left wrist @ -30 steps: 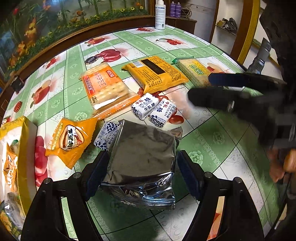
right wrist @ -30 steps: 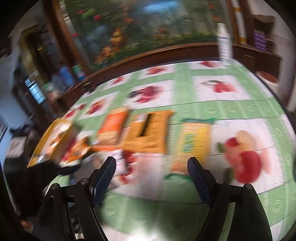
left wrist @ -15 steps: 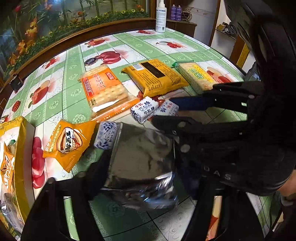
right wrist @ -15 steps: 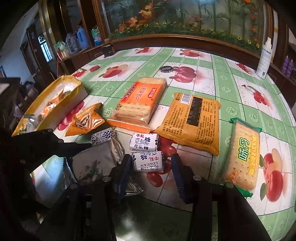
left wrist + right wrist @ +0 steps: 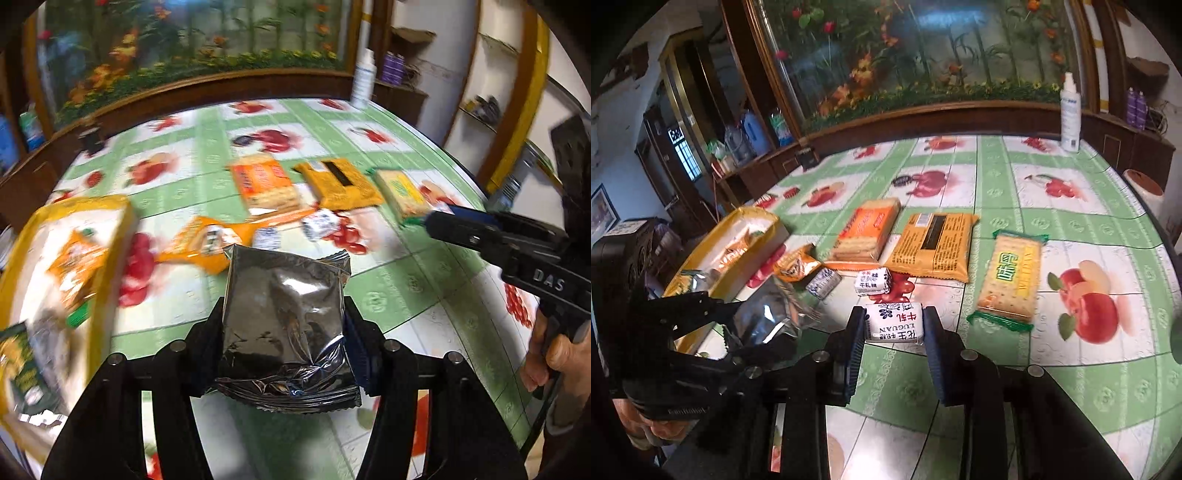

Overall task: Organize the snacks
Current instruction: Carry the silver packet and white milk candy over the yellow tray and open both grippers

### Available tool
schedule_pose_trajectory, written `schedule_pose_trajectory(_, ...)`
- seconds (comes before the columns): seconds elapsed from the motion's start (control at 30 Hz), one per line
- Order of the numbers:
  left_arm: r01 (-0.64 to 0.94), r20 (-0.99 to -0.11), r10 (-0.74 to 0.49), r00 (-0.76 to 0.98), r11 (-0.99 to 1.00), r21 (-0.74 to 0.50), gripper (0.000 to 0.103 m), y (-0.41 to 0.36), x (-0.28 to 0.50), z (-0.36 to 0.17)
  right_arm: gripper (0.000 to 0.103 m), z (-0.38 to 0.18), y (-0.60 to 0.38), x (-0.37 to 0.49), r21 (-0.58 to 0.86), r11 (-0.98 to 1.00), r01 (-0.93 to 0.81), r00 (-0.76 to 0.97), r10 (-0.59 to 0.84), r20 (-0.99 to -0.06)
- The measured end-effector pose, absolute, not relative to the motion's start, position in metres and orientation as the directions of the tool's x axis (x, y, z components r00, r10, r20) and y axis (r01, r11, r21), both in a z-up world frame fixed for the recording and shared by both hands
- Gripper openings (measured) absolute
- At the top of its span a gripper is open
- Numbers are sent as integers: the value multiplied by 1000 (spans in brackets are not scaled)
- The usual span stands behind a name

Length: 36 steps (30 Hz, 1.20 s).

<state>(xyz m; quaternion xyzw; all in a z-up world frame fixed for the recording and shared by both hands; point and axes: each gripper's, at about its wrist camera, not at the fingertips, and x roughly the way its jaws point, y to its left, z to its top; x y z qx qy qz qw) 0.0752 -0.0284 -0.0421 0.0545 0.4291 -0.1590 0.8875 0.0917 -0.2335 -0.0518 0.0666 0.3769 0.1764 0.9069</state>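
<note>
Left wrist view: my left gripper (image 5: 284, 325) is clamped on the silver foil packet (image 5: 286, 317), one pad on each side edge, and the packet is lifted off the table. Right wrist view: my right gripper (image 5: 894, 328) is closed on a small white nougat candy (image 5: 894, 326), pinched at its two short ends just above the tablecloth (image 5: 997, 373).

The foil is slick and puffy, so I judge it could slide out of my pads or twist if I swing it fast; the blur in the left view suggests I am moving quickly. The candy is held only by its ends and could pop free if I squeeze harder.

Beyond the candy, two more white candies (image 5: 872, 282) lie near the middle of the table, then the orange cracker pack (image 5: 866, 234), the yellow-brown packet (image 5: 936, 243) and the green-edged biscuit pack (image 5: 1010, 282). The yellow box (image 5: 738, 243) sits at the table's left edge, already holding some snacks. Both tools are close together on that side, so heading for the box at once risks a collision, or knocking the small orange packet (image 5: 796, 266) beside it.
</note>
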Motion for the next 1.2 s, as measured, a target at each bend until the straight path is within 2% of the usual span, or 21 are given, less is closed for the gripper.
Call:
schedule_pose_trajectory(0.3,-11,-703,62,708,997,77,56,31,40,-15,32,-23,-203,57,203,919,-337,697,388,-602)
schedule_pose_trajectory(0.5,-138,-648,195,736,981,139,56,60,27,-5,32,-9,-165,41,93,913,-397,722,373,-583)
schedule_pose_trajectory(0.7,-193,-624,244,743,970,149,57,79,22,0,32,1,-132,31,8,896,-443,735,369,-569)
schedule_pose_trajectory(1.2,-287,-629,300,717,950,126,57,120,16,-4,32,16,-71,29,-87,840,-536,732,411,-543)
